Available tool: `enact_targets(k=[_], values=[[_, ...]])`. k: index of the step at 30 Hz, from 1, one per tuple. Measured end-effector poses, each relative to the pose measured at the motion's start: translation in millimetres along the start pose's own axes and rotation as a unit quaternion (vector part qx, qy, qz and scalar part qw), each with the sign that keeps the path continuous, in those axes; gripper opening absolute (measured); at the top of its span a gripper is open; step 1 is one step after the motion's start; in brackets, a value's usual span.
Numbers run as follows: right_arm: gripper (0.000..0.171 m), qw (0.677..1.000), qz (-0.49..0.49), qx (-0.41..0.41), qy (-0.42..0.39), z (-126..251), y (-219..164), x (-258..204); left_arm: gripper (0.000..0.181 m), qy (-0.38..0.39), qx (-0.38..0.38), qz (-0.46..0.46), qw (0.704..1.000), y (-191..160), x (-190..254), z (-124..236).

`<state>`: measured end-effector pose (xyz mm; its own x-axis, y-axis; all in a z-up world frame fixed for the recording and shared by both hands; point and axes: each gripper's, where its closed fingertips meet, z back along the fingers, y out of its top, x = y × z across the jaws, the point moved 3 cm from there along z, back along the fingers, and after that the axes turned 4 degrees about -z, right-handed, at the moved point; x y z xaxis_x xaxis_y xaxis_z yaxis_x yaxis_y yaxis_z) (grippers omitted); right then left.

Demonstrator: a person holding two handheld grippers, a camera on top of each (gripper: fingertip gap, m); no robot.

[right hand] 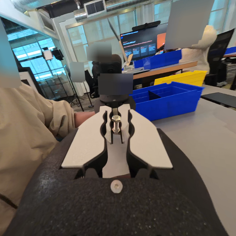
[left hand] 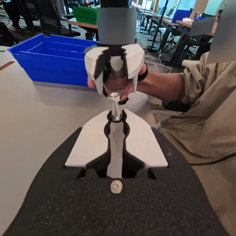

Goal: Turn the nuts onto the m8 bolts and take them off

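My left gripper (left hand: pixel 116 115) is shut on the hex head of a silver M8 bolt (left hand: pixel 115 108) and holds it above the table, pointing away from me. A silver nut (left hand: pixel 114 96) sits on the bolt's far end. My right gripper (left hand: pixel 117 91) faces the bolt from the far side, open, with its fingertips just past the nut. In the right wrist view the right gripper (right hand: pixel 117 112) is open wide. The nut (right hand: pixel 116 118) and bolt (right hand: pixel 115 125) lie between its fingers without touching them. The left gripper (right hand: pixel 116 134) holds the bolt head below.
A blue bin (left hand: pixel 51 61) stands on the grey table (left hand: pixel 38 114) at the back left; it also shows in the right wrist view (right hand: pixel 166 102), with a black divider inside and a yellow bin (right hand: pixel 181 79) behind it. A beige sleeve (left hand: pixel 198 114) is at the right. The tips of one gripper are about 6 cm away from the tips of the other.
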<state>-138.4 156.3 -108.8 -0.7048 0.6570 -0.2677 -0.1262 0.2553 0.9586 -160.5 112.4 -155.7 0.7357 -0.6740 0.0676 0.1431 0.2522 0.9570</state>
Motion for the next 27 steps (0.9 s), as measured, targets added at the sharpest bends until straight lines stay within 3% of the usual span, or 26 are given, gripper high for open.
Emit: enact_targets(k=[5,16,27], values=[[0.041,0.999,-0.001,-0.012,-0.039,8.2,-12.2,9.3,0.015,0.02,-0.003,-0.017,1.0,-4.5,-17.2,-0.5],[0.014,0.999,0.013,-0.041,-0.03,-8.4,-27.0,6.8,0.015,0.021,-0.013,-0.044,0.999,-9.9,-9.6,-8.2],[0.014,0.985,0.081,-0.038,-0.144,-15.8,-24.6,9.6,0.014,0.159,-0.025,-0.052,0.986,-6.3,-22.3,-7.7]])
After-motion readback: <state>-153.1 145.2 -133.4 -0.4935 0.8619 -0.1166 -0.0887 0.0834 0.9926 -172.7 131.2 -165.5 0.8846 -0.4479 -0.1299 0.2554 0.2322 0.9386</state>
